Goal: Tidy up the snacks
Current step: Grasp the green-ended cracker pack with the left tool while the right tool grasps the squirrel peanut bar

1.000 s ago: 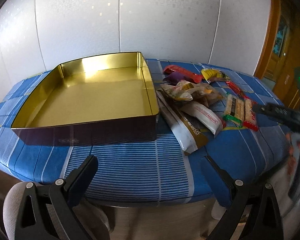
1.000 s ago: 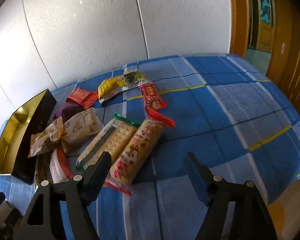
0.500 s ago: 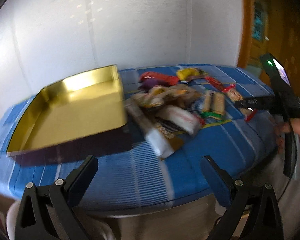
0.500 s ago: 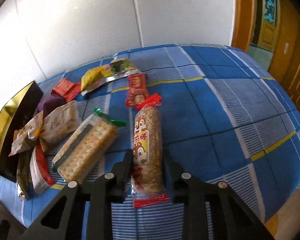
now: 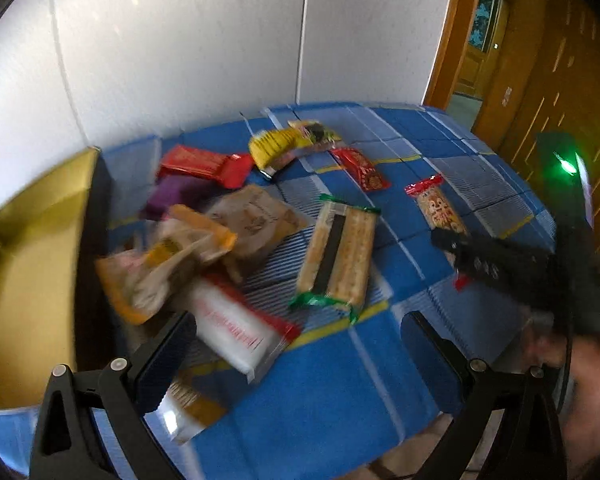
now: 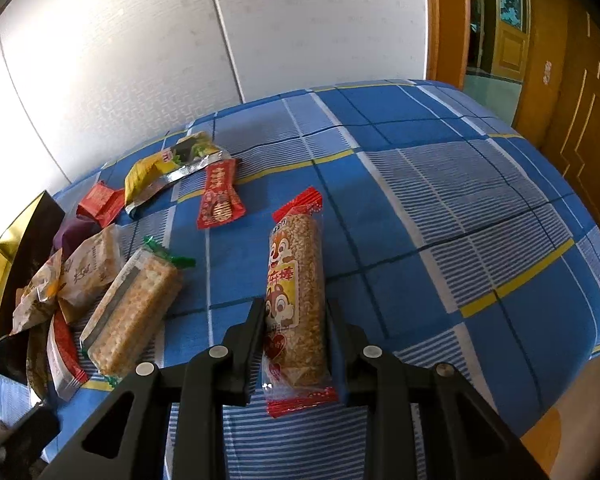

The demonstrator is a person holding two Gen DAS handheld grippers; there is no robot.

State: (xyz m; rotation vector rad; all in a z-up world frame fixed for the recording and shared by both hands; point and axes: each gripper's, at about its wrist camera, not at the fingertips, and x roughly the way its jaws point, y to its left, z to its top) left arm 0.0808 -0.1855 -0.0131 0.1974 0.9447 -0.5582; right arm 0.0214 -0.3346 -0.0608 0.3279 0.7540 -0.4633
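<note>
While the right gripper (image 6: 296, 328) pinches the squirrel-print sesame bar (image 6: 296, 296) between its fingers, the bar lies lengthwise on the blue plaid tablecloth (image 6: 440, 200) — apart from the other snacks. Just to its left sits a green-ended cracker pack (image 6: 134, 312), and beyond that a jumble of wrappers beside the gold tin (image 5: 32, 280). The left gripper (image 5: 296, 344) hangs spread wide over a white-and-red packet (image 5: 236, 328), touching nothing.

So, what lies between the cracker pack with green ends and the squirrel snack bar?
Only bare blue checked tablecloth lies between the cracker pack and the snack bar; the right wrist view shows it.
</note>
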